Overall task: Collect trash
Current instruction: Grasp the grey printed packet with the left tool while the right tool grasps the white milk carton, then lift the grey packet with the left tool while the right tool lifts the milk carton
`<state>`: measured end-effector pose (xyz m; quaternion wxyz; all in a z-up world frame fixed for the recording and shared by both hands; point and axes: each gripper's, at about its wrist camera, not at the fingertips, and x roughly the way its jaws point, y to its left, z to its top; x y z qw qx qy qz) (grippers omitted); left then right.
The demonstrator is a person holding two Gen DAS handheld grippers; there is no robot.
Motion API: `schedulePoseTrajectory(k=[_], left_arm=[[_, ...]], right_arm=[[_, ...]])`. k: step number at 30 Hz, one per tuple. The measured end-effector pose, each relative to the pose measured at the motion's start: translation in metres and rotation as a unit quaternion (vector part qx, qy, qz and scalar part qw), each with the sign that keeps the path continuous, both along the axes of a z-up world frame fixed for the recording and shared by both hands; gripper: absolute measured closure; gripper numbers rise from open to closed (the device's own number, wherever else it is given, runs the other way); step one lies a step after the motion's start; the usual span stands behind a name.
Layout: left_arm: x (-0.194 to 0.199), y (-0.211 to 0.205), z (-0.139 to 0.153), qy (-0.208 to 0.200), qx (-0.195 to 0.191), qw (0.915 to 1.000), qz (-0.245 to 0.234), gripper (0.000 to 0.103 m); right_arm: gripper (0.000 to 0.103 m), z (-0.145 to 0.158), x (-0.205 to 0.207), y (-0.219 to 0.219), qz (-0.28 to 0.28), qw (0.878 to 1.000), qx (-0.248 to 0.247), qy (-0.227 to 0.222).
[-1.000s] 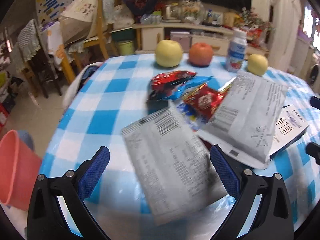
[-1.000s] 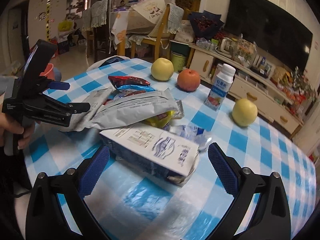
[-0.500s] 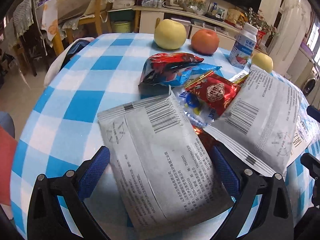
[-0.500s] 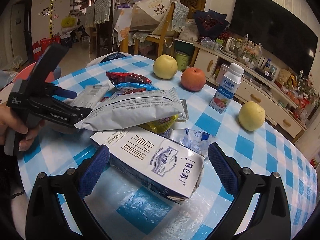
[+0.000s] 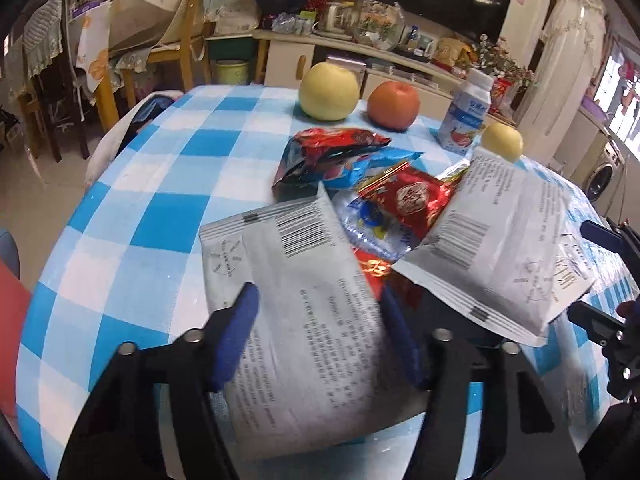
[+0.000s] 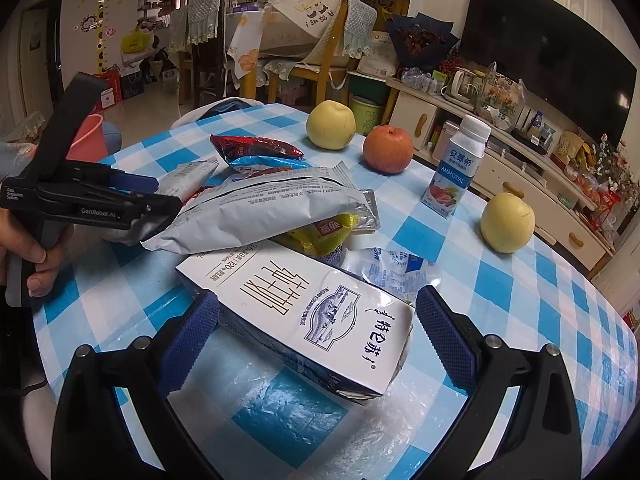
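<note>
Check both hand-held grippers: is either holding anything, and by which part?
Left hand-held gripper has just been closing across the near end of the grey packet; a firm grip cannot be told. Right hand-held gripper is open around the milk carton, holding nothing.

Left hand-held gripper (image 5: 316,336) closing, right hand-held gripper (image 6: 318,330) wide

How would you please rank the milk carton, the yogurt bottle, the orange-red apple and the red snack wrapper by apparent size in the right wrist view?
1. milk carton, though nearness to the camera inflates it
2. yogurt bottle
3. orange-red apple and red snack wrapper: too alike to rank
</note>
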<state>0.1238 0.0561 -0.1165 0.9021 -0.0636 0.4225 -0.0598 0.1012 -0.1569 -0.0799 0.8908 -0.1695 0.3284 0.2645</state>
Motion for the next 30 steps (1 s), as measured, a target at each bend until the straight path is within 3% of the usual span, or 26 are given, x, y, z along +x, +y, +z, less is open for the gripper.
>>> schedulePoseTrajectory(k=[3,4,5,6,8,15,18,21,30], left_arm=[[0.001,0.001,-0.002,0.007,-0.002,1.0000,-0.005,0.042],[0.000,0.002,-0.002,0.008,-0.002,0.9999,-0.009,0.032],[0.002,0.002,-0.005,0.018,0.005,0.9998,-0.009,0.016],[0.003,0.004,-0.008,0.027,0.010,0.9996,-0.004,0.009],[0.005,0.011,-0.016,0.047,0.015,0.9987,0.011,0.006],[0.002,0.014,-0.023,0.050,0.060,0.9966,0.023,0.006],[-0.001,0.017,-0.023,0.047,0.074,0.9958,0.026,0.014],[-0.005,0.022,-0.020,0.043,0.074,0.9959,0.031,0.026],[-0.009,0.027,-0.017,0.035,0.065,0.9970,0.024,0.031]], right_arm=[[0.003,0.000,0.000,0.000,-0.001,1.000,0.000,0.000],[0.003,0.000,0.000,0.000,-0.001,1.000,0.000,0.001],[0.003,0.000,0.000,0.000,0.000,1.000,-0.001,0.000],[0.003,0.000,0.000,0.000,0.000,1.000,-0.001,0.000],[0.003,-0.001,0.000,0.000,0.000,1.000,-0.002,0.000],[0.003,-0.002,0.001,0.001,0.000,1.000,-0.003,0.003],[0.003,-0.004,0.001,0.001,0.000,1.000,-0.003,0.003],[0.003,-0.004,0.001,0.000,-0.001,1.000,-0.003,0.004],[0.003,-0.005,0.002,0.000,0.000,1.000,-0.002,0.004]])
